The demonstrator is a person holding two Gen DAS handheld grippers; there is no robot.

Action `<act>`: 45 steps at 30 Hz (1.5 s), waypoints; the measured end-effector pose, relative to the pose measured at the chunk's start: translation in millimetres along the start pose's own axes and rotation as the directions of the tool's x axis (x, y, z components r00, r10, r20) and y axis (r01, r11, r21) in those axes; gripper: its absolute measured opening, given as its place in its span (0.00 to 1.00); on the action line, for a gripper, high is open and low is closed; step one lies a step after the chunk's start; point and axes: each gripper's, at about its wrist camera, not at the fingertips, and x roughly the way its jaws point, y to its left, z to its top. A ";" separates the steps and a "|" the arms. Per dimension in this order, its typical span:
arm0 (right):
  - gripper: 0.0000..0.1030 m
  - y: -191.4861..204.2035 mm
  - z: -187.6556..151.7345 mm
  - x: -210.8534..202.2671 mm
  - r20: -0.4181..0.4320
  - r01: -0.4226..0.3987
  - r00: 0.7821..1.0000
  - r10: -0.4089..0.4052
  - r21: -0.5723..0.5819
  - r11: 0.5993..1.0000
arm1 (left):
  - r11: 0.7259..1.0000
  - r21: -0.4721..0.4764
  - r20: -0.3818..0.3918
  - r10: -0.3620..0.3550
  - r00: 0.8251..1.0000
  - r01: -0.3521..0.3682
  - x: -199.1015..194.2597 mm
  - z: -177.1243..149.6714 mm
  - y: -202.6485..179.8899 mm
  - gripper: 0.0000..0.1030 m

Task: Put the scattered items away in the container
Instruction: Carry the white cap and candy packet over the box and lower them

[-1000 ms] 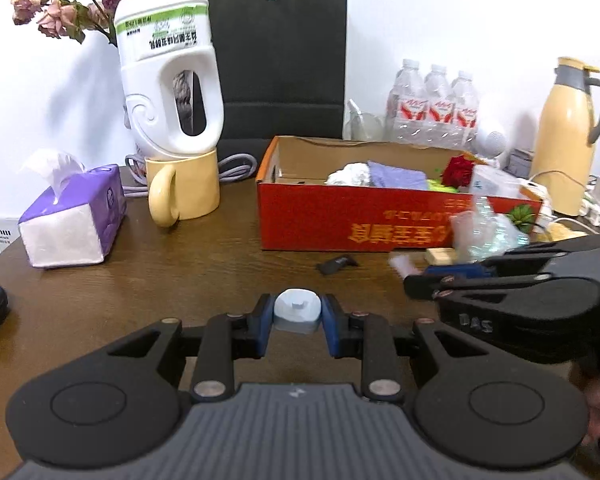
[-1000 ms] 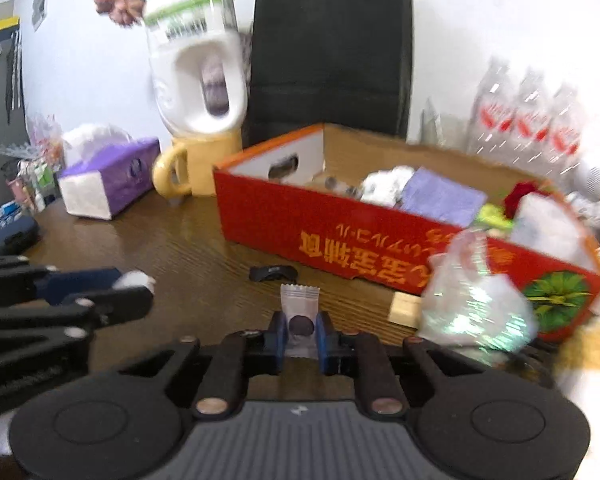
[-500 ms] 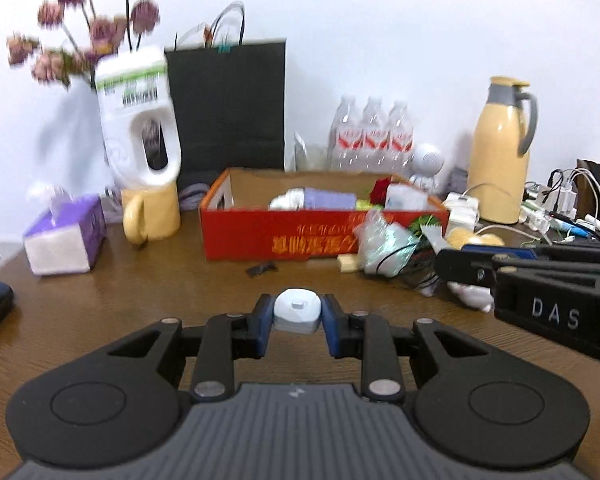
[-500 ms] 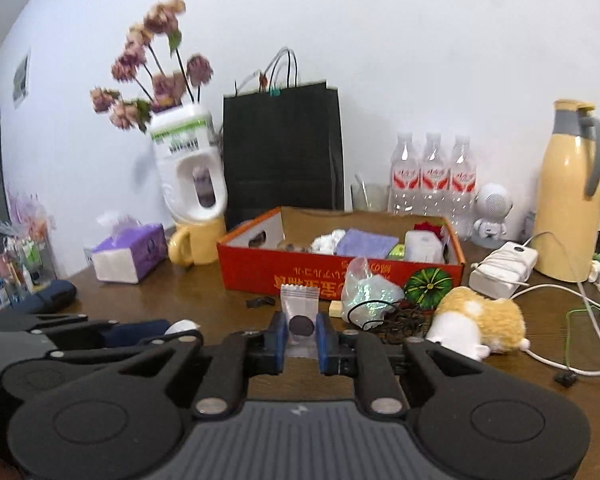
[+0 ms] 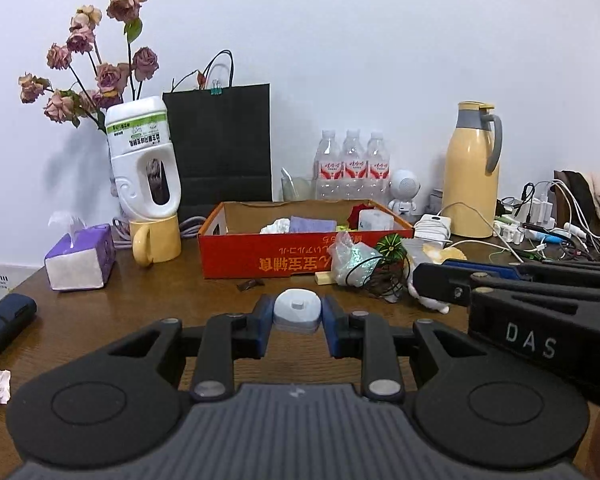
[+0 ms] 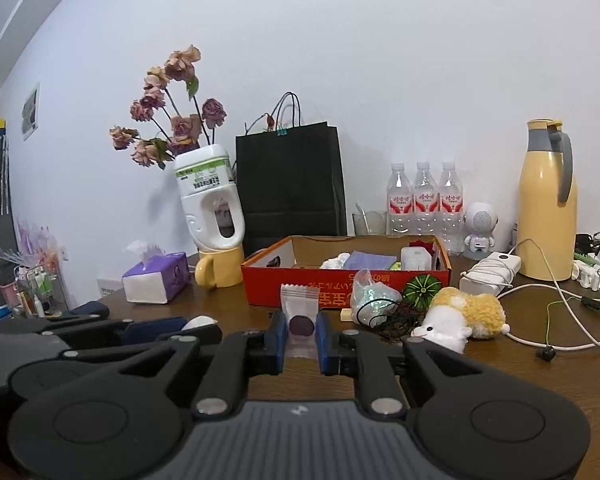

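Lower centre, left wrist view: left gripper (image 5: 297, 322) clamped on a small white cap-like piece (image 5: 297, 310); its underside hidden
Lower centre, right wrist view: right gripper (image 6: 301, 334) closed narrow on a clear sachet (image 6: 300, 320) with a dark round inside; content unclear
Container: red cardboard box (image 6: 284, 284) mid-frame on the wooden table (image 6: 540, 372); holds a purple cloth (image 6: 370, 260), white crumple, white packet; far corner contents partly hidden
Writing: box print upside down, unreadable; "DAS" on right tool at right edge, left view
Beside box front: plush toy (image 6: 460, 316), plastic bag (image 6: 370, 294)
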 end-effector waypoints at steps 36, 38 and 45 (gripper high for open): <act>0.15 -150.4 139.8 401.5 -0.682 0.061 0.731 0.005 0.073 0.995 | 0.996 -0.058 -0.607 -0.084 0.790 0.061 403.2 118.6 47.0 0.27; 0.15 -151.8 131.3 417.2 -0.732 0.074 0.682 0.010 0.083 0.994 | 0.995 -0.092 -0.645 -0.093 0.759 0.045 410.9 115.1 53.9 0.27; 0.35 -154.1 124.8 436.8 -0.790 0.128 0.613 0.000 0.099 0.987 | 0.994 -0.094 -0.699 -0.108 0.707 0.059 420.6 130.5 60.5 0.47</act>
